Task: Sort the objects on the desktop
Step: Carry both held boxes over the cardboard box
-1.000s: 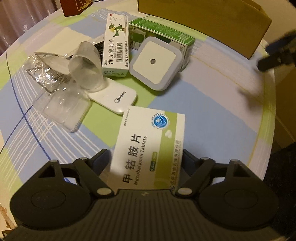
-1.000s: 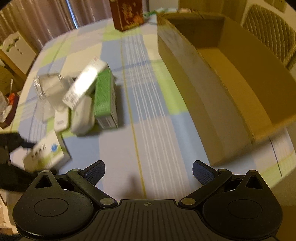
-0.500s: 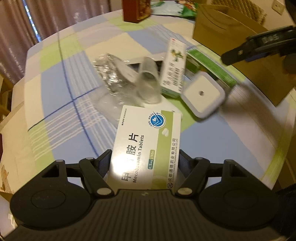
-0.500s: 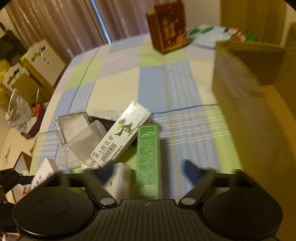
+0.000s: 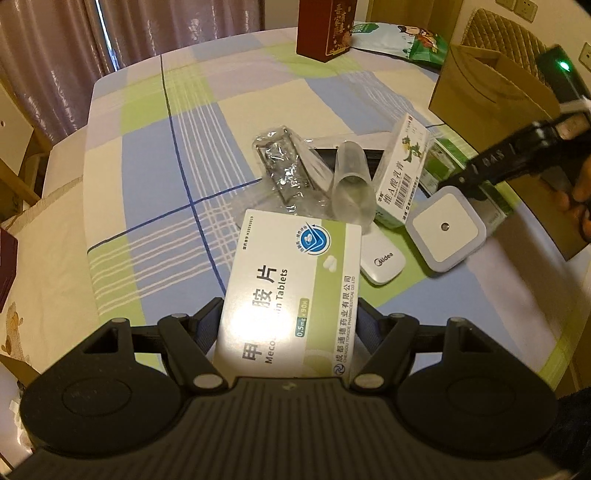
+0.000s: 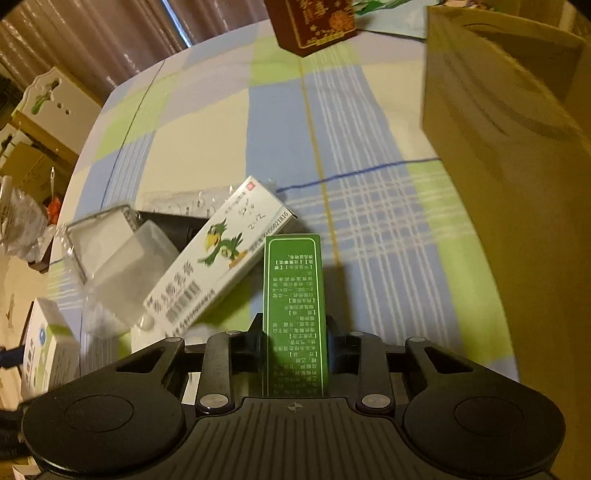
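My left gripper [image 5: 288,321] is shut on a white and green tablet box [image 5: 295,288] and holds it above the table. My right gripper [image 6: 295,339] is shut on a long green box [image 6: 293,306], which still lies in the pile. It reaches in from the right in the left wrist view [image 5: 472,177]. Beside the green box lies a white box with a green bird [image 6: 218,258]. The pile also holds a clear plastic cup [image 5: 351,184], a white square night light [image 5: 445,229], a white Midea remote [image 5: 382,260] and crumpled clear packaging [image 5: 280,170].
An open cardboard box [image 6: 498,122] stands at the right of the table. A dark red box [image 6: 314,22] stands at the far edge, with a green printed bag [image 5: 399,40] beside it. A checked cloth [image 5: 155,155] covers the table. A chair [image 5: 506,40] stands behind the cardboard box.
My right gripper swung from the cardboard box to the pile and closed on the green box. My left gripper drew back and lifted with the tablet box held.
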Available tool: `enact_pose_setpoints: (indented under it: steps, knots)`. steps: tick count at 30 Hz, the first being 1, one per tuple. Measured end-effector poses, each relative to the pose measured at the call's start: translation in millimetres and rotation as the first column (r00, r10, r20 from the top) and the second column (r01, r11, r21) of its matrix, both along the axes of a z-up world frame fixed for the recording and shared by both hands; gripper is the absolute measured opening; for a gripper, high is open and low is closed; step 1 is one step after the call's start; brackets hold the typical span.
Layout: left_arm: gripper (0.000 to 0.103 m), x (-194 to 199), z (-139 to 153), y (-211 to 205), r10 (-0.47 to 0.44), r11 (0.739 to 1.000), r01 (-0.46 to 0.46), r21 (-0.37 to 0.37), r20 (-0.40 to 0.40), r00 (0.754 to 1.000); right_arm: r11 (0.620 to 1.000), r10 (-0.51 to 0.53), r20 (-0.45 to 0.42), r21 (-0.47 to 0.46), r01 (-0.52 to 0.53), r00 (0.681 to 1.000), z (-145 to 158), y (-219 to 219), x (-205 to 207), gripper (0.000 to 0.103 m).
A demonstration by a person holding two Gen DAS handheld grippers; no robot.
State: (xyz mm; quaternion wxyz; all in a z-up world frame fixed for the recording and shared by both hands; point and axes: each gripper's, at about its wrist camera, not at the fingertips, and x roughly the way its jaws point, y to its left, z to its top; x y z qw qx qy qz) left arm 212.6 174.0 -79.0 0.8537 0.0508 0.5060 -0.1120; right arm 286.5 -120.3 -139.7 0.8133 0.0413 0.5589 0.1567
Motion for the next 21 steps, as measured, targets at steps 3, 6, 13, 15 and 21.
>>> enact_pose_setpoints:
  steps: [3, 6, 13, 15, 21]
  knots:
    - [0.07, -1, 4, -4, 0.005, 1.0, -0.005, -0.029, -0.001, 1.0, 1.0, 0.005, 0.02, -0.006, -0.005, 1.0, 10, -8, -19, 0.03]
    - [0.07, -4, 10, -13, 0.002, 0.997, -0.002, -0.075, 0.001, 1.0, 1.0, 0.029, 0.033, -0.007, -0.028, 0.999, 21, -17, -44, 0.03]
    - [0.07, -8, 29, -48, -0.02, 0.991, 0.022, -0.131, 0.021, 1.0, 0.991, 0.123, 0.028, -0.056, -0.121, 0.992, 21, -23, -59, 0.029]
    - [0.07, -10, 29, -58, -0.015, 0.993, 0.017, -0.121, 0.022, 1.0, 0.974, 0.206, 0.025, -0.105, -0.202, 0.978, 10, -22, -63, 0.03]
    - [0.07, -26, 24, -81, 0.078, 0.992, -0.077, -0.102, -0.002, 0.997, 0.898, 0.402, -0.002, -0.195, -0.395, 0.916, -15, -18, -79, 0.03]
